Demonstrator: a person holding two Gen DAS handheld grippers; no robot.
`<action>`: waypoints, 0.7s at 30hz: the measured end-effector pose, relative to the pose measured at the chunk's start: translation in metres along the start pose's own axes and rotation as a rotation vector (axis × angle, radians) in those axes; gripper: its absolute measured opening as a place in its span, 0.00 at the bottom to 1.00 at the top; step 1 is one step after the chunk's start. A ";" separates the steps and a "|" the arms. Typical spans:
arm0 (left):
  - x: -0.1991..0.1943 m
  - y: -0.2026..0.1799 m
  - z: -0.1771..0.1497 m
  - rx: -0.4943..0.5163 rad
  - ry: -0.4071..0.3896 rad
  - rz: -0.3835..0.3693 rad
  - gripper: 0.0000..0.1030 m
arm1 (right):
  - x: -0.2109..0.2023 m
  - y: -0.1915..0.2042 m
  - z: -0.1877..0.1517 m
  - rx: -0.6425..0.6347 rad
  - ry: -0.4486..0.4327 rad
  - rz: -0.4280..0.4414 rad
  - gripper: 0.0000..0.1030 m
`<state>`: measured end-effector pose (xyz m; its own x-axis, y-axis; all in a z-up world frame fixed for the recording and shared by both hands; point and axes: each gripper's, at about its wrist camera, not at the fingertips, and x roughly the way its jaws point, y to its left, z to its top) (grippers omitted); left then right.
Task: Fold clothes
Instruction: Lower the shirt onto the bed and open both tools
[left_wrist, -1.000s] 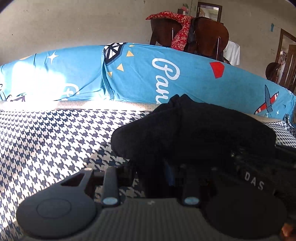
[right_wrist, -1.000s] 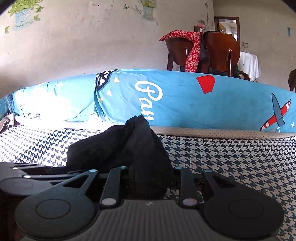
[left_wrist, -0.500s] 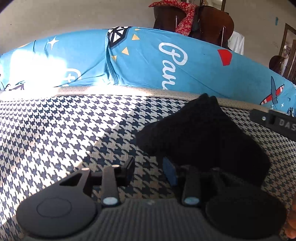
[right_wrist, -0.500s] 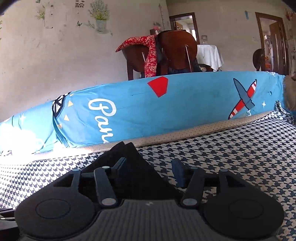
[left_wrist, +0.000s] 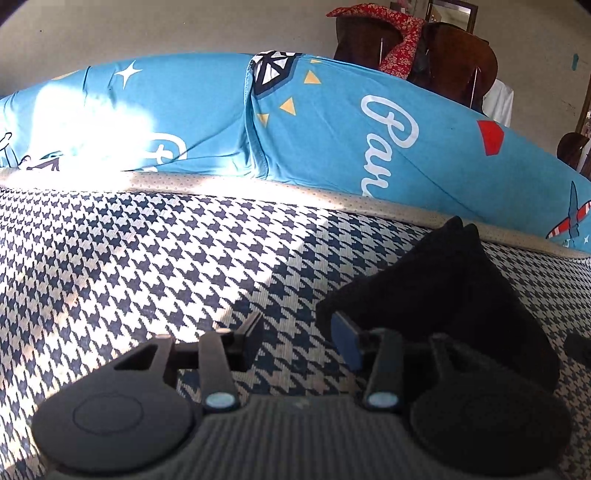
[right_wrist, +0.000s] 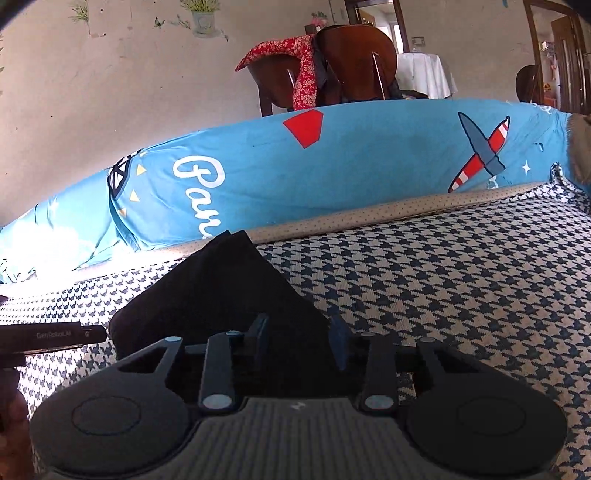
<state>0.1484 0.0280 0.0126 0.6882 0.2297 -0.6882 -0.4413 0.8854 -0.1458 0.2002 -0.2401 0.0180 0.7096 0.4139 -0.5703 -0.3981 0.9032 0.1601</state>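
A black folded garment (left_wrist: 443, 295) lies in a compact wedge on the houndstooth cover (left_wrist: 147, 277). My left gripper (left_wrist: 297, 336) is open, low over the cover, just left of the garment. Its right fingertip (left_wrist: 345, 339) sits at the garment's near left edge, and nothing is between the fingers. In the right wrist view the same garment (right_wrist: 221, 291) lies ahead and to the left. My right gripper (right_wrist: 298, 339) is open at its near right corner, with dark cloth showing behind the gap. The left gripper's body (right_wrist: 48, 336) shows at the far left edge.
A long blue printed bolster (left_wrist: 332, 129) (right_wrist: 332, 166) runs along the far edge of the cover. Behind it stand brown wooden chairs (right_wrist: 354, 62) draped with a red floral cloth (right_wrist: 295, 62), then a wall and a doorway. Bare houndstooth cover (right_wrist: 461, 295) stretches to the right.
Both grippers were shut on the black garment a second ago. They have opened, let it drop onto the cover and drawn back, the left one leftward and the right one rightward.
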 end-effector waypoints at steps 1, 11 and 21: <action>0.003 0.001 0.000 -0.002 0.004 0.005 0.41 | 0.004 0.000 -0.001 0.000 0.015 0.002 0.34; 0.035 0.003 0.000 0.023 0.040 0.057 0.45 | 0.037 0.009 -0.013 -0.020 0.107 -0.094 0.34; 0.045 0.007 0.012 0.019 0.036 0.084 0.45 | 0.022 0.036 -0.005 -0.085 0.046 0.012 0.34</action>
<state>0.1831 0.0496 -0.0113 0.6283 0.2892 -0.7223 -0.4854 0.8712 -0.0734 0.1986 -0.1995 0.0069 0.6776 0.4170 -0.6057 -0.4555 0.8847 0.0996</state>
